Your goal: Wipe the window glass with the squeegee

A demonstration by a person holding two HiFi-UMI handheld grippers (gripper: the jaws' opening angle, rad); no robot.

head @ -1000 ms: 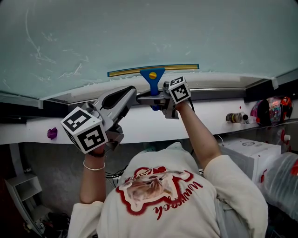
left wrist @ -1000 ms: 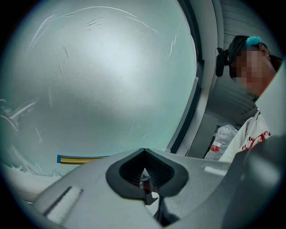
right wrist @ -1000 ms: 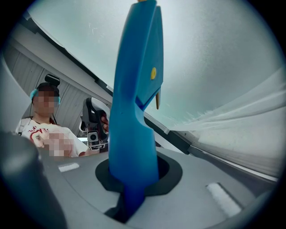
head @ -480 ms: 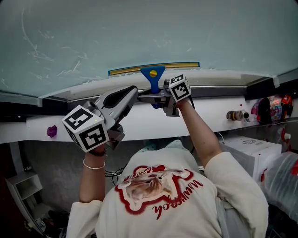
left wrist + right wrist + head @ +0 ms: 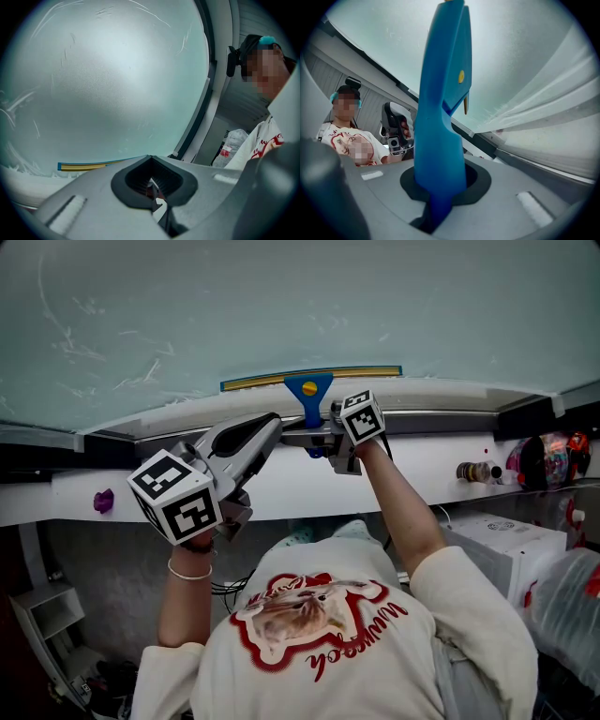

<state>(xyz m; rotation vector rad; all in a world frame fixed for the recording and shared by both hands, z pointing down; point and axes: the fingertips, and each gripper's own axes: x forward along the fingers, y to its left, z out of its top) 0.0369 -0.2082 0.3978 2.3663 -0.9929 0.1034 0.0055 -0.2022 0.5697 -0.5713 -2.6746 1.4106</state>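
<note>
The squeegee (image 5: 307, 393) has a blue handle and a yellow blade (image 5: 309, 377) that lies level along the bottom edge of the frosted window glass (image 5: 281, 306). My right gripper (image 5: 314, 438) is shut on the lower end of the handle; in the right gripper view the blue handle (image 5: 440, 117) rises straight out of that gripper (image 5: 439, 190). My left gripper (image 5: 266, 426) is shut and holds nothing, just left of the handle below the frame. In the left gripper view (image 5: 152, 176) the blade's end (image 5: 82, 166) shows at lower left.
White streaks (image 5: 141, 374) mark the glass at left. Below the glass run a dark frame rail (image 5: 450, 423) and a white sill (image 5: 422, 479) with a purple object (image 5: 103, 500) and a small bottle (image 5: 476, 474). A white box (image 5: 511, 545) and a plastic bag (image 5: 572, 606) sit at right.
My left gripper has drifted slightly right and up toward the squeegee. The squeegee and right gripper have barely moved at the bottom edge of the glass.
</note>
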